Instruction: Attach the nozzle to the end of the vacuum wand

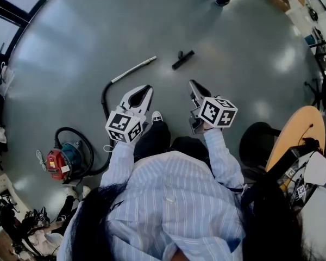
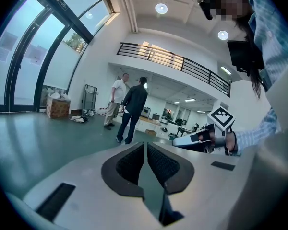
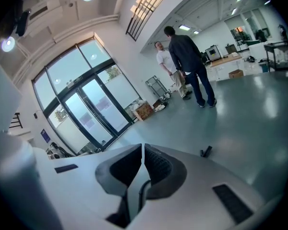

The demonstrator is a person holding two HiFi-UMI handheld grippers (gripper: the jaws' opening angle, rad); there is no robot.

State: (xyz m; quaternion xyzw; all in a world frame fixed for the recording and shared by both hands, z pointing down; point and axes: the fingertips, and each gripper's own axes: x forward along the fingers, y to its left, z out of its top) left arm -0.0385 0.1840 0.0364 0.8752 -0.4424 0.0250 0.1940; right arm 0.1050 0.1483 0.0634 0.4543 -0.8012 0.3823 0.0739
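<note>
Floor stock, left to right:

- Red canister vacuum [image 1: 62,163], with hose.
- Vacuum wand [image 1: 133,69]: lying on the floor. Likely a light, stiff, smooth tube; best held near its free end.
- Left hand-held gripper [image 1: 146,91]: jaws together, empty.
- Nozzle [image 1: 182,59]: black, on the floor near the wand tip but not touching it. Probably light, rigid plastic; best gripped across its body.
- Right hand-held gripper [image 1: 193,84]: jaws together, empty.

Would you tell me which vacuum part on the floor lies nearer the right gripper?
The short black nozzle; the long silver wand lies further left.
</note>
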